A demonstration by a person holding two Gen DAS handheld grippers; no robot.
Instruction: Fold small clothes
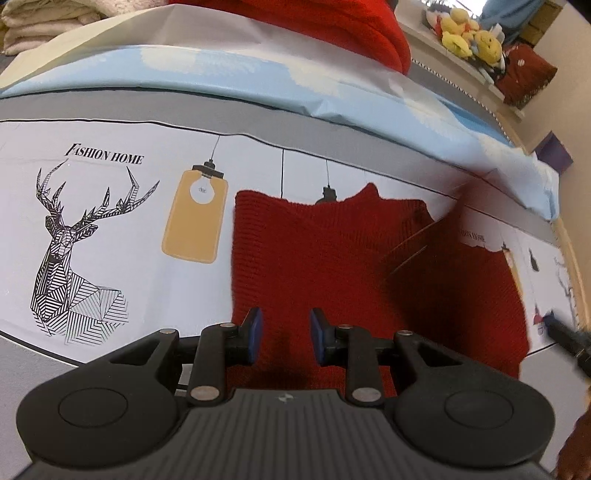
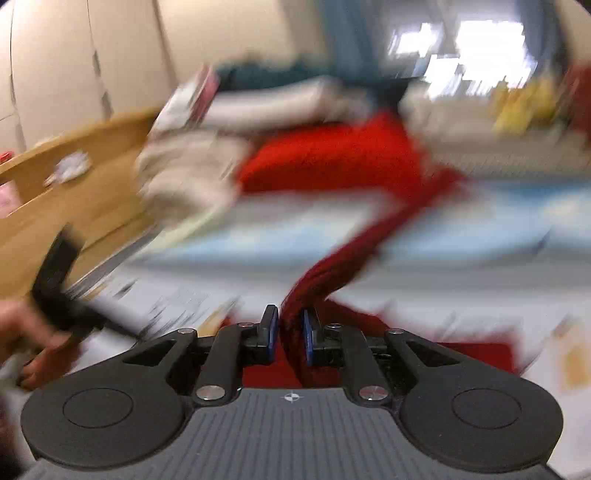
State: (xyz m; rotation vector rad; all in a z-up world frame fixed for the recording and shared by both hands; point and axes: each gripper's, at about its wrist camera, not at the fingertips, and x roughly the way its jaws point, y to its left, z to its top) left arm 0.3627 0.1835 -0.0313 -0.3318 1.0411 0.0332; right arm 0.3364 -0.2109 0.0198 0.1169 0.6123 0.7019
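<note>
One sleeve gripped for folding
Red sweater [image 1: 314, 258] sleeve [image 2: 325, 266] is clamped by right gripper [image 2: 290, 334]; left gripper [image 1: 286, 334] is held apart, empty, above it

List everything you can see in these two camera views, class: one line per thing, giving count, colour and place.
Knitted garment: one, red, flat on the bedsheet, right of centre.
Bedsheet: one, white with deer and lamp prints, under the garment.
Red pile: one, red, far side of the bed.
Folded blankets: a stack, cream, far left corner.
Plush toys: several, yellow, shelf at far right.
Left claw: one, black with blue pads, open above the garment.
Right claw: one, black with blue pads, shut on a strip of the garment.
</note>
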